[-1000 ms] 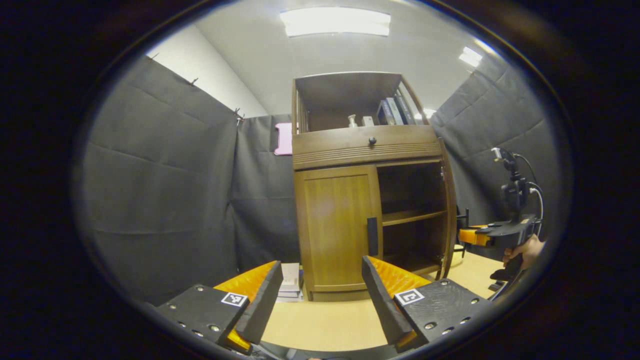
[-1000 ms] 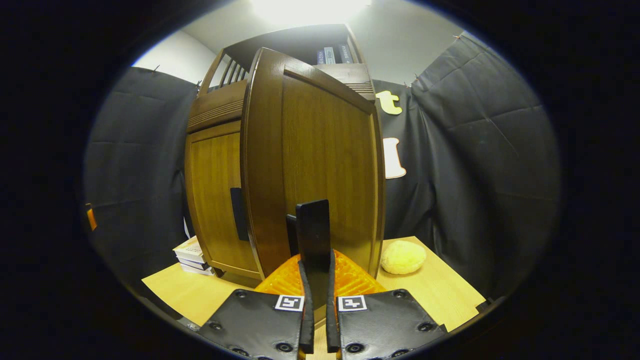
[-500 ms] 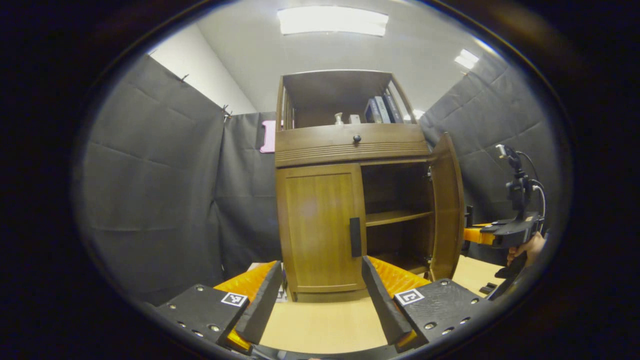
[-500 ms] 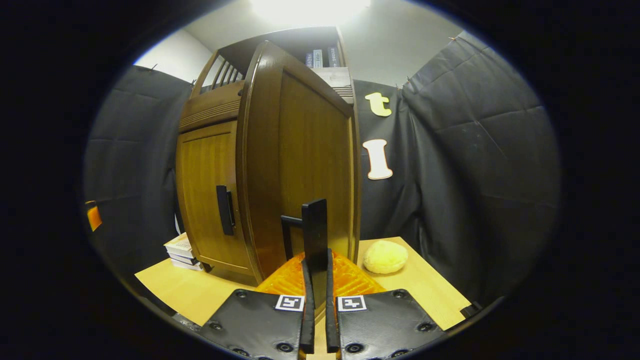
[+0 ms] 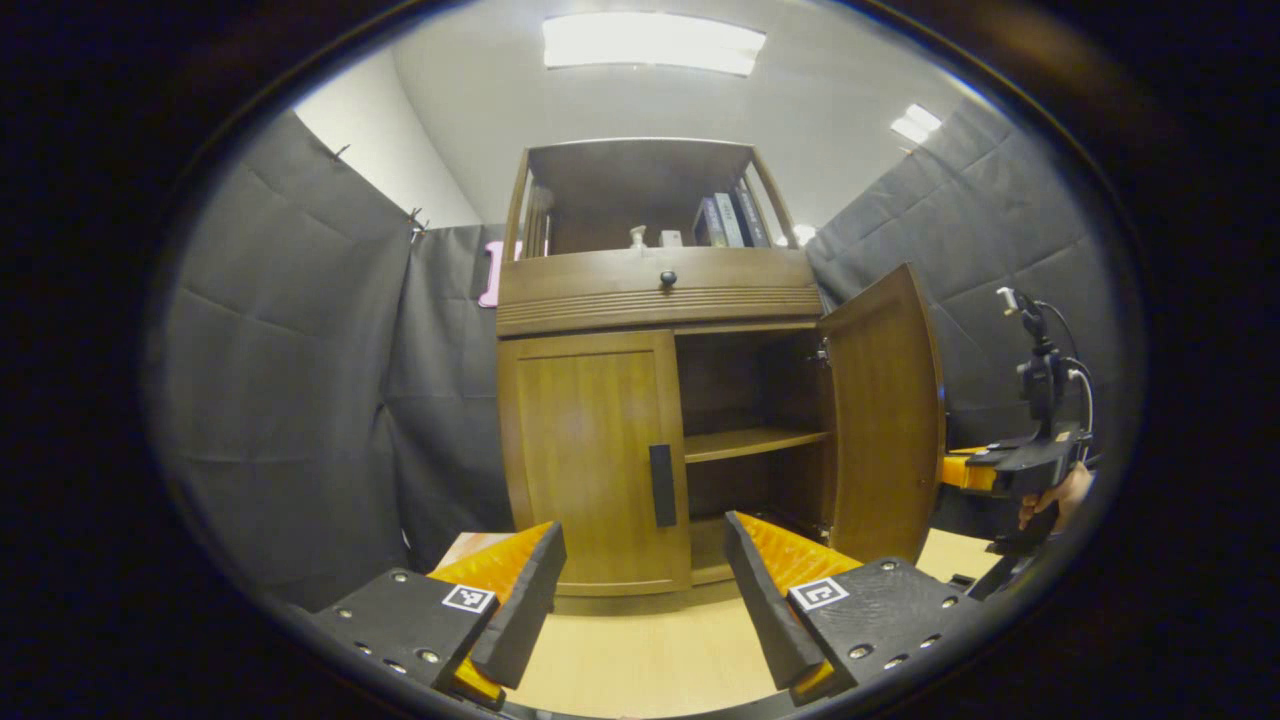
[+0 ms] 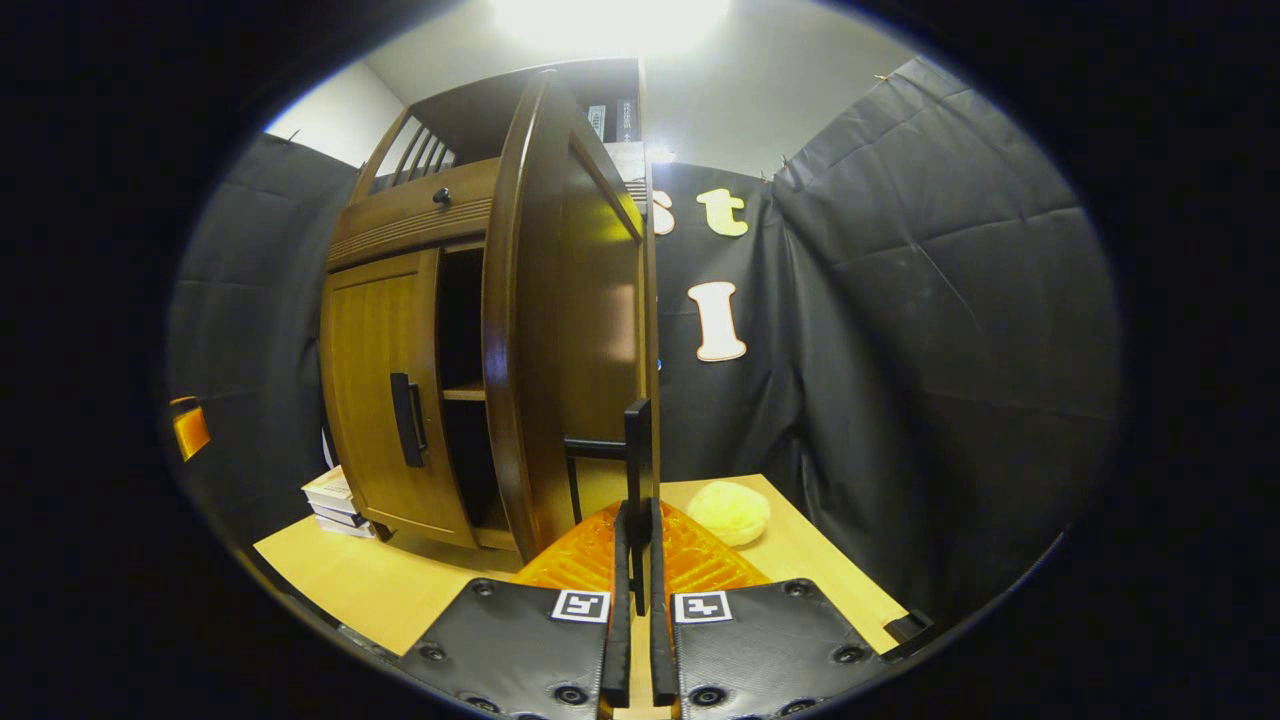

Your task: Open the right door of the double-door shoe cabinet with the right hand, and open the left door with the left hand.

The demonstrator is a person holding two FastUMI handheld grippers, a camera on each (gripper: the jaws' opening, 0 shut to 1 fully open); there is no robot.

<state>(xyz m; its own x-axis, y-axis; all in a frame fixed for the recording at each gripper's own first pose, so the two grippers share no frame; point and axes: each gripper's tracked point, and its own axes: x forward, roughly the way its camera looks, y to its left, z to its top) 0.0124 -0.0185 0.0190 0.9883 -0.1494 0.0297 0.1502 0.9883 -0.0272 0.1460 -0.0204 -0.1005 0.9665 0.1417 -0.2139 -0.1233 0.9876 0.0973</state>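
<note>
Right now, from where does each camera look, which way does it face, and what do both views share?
Left gripper view: rides the open left gripper, facing the cabinet front: shut left door, open right door; the person's hand shows at right.
Right gripper view: rides the right gripper, shut on the right door's handle, looking along the door's edge.
Shared: both doors, the tabletop.

The brown wooden shoe cabinet (image 5: 655,400) has its right door (image 5: 885,410) swung open, left door (image 5: 595,455) closed.
</note>
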